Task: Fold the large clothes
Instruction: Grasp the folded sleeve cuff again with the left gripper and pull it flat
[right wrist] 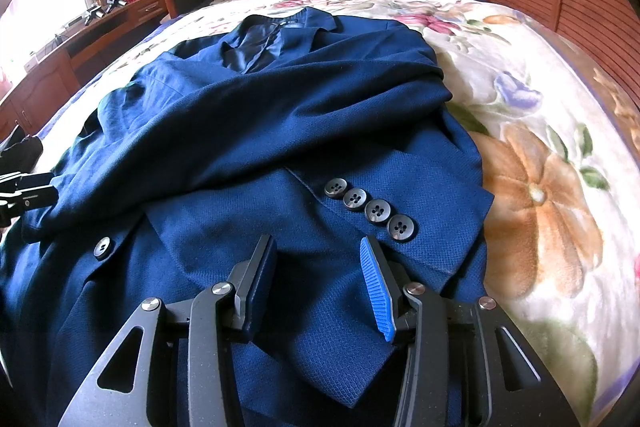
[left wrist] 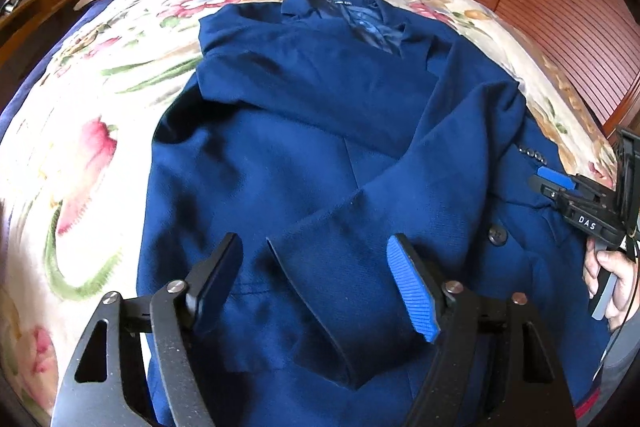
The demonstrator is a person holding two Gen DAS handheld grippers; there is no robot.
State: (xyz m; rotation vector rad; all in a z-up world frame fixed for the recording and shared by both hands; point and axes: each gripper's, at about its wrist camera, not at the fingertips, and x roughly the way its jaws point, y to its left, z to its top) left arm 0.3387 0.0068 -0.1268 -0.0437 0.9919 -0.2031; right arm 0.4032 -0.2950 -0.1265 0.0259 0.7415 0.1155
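Left gripper [left wrist: 314, 259], jaws spread and empty, hovers over a sleeve cuff [left wrist: 344, 311] folded across the blue jacket [left wrist: 304, 131] on the flowered bedspread [left wrist: 100, 75]. Right gripper [right wrist: 318, 261], jaws apart and holding nothing, hangs above the other sleeve beside its four buttons [right wrist: 370, 207].

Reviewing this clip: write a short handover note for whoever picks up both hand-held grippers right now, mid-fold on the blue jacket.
Left hand-held gripper: open, jaws either side of the folded-in sleeve cuff, not pinching it.
Right hand-held gripper: jaws apart over the other cuff, by the four buttons; nothing gripped.
Blue jacket lies front up on the floral blanket, collar toward the headboard.
Done: both sleeves folded across the front.
Left: fold the body up, probably hem toward collar, and smooth it.
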